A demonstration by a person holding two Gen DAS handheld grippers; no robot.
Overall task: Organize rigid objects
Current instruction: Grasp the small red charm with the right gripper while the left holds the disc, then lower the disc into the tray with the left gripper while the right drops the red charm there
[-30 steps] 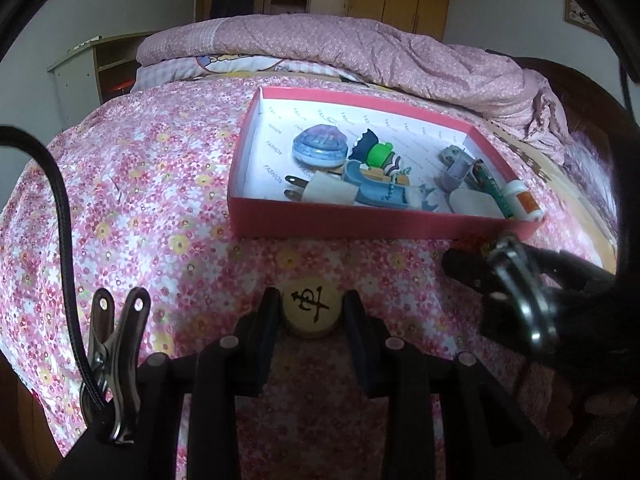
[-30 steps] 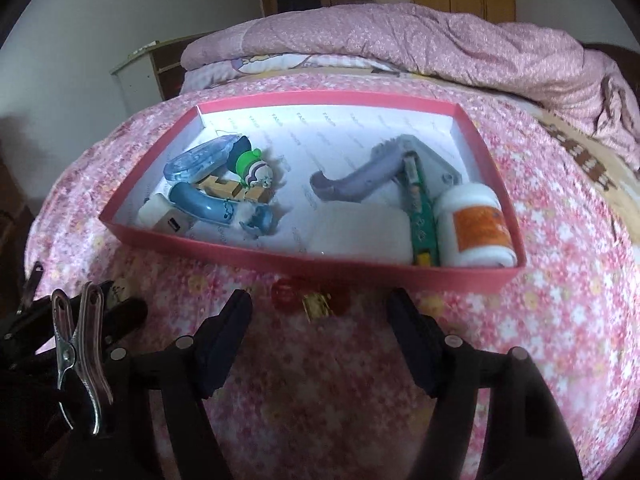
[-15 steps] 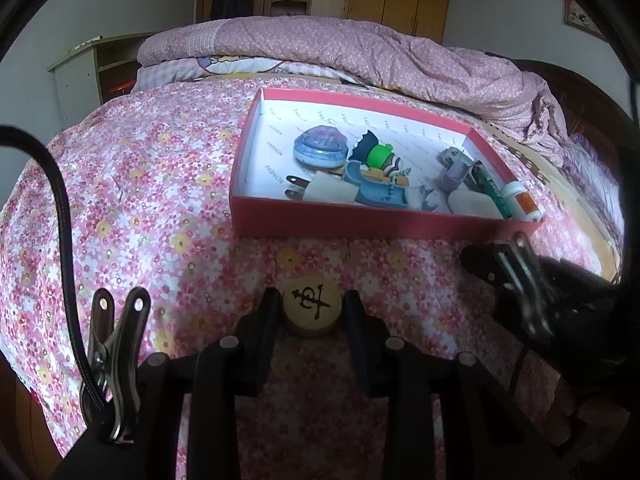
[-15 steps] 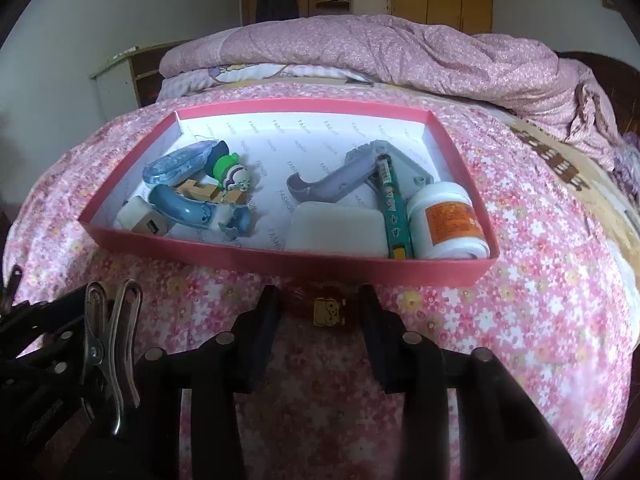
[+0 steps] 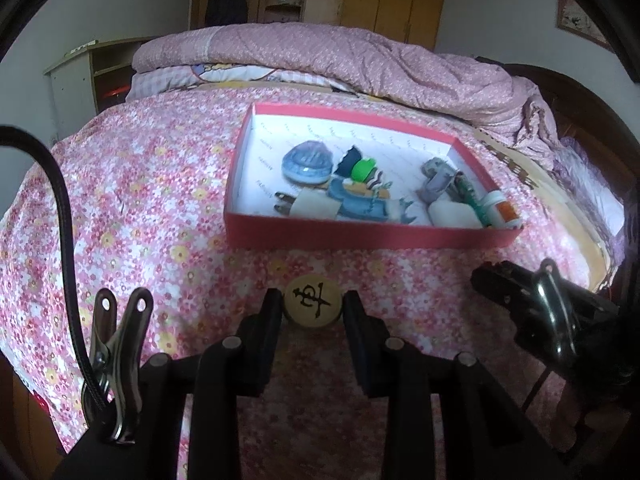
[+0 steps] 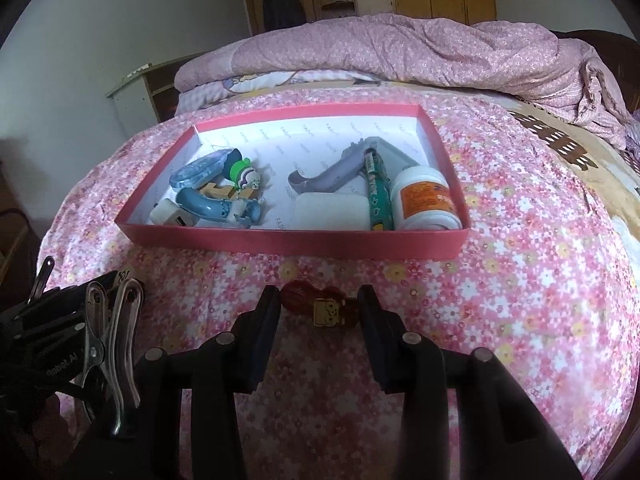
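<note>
We hold the left tongs point(image 5: 312, 312) closed on a round wooden chess piece point(image 5: 313, 305) with a dark character on its top face, both black fingers pressing its sides just above the flowered pink bedspread point(image 5: 152, 200). Our right tongs point(image 6: 319, 312) grip a dark red toy point(image 6: 318, 307) with a small yellow face on it, and the pads touch its two ends. Both held things sit on the near side of the red box point(image 6: 296, 242), short of its front wall. Inside the box, at the left, lie a blue shell-shaped case point(image 6: 198, 172), a green-capped figure point(image 6: 244, 174), a white charger point(image 6: 170, 216) and a blue curved toy point(image 6: 208, 208). At the right lie a grey handle-shaped piece point(image 6: 340, 166), a white block point(image 6: 332, 214), a green tube point(image 6: 376, 188) and a white bottle with an orange label point(image 6: 424, 200) on its side. A rumpled pink quilt point(image 6: 400, 52) is heaped beyond the box.
</note>
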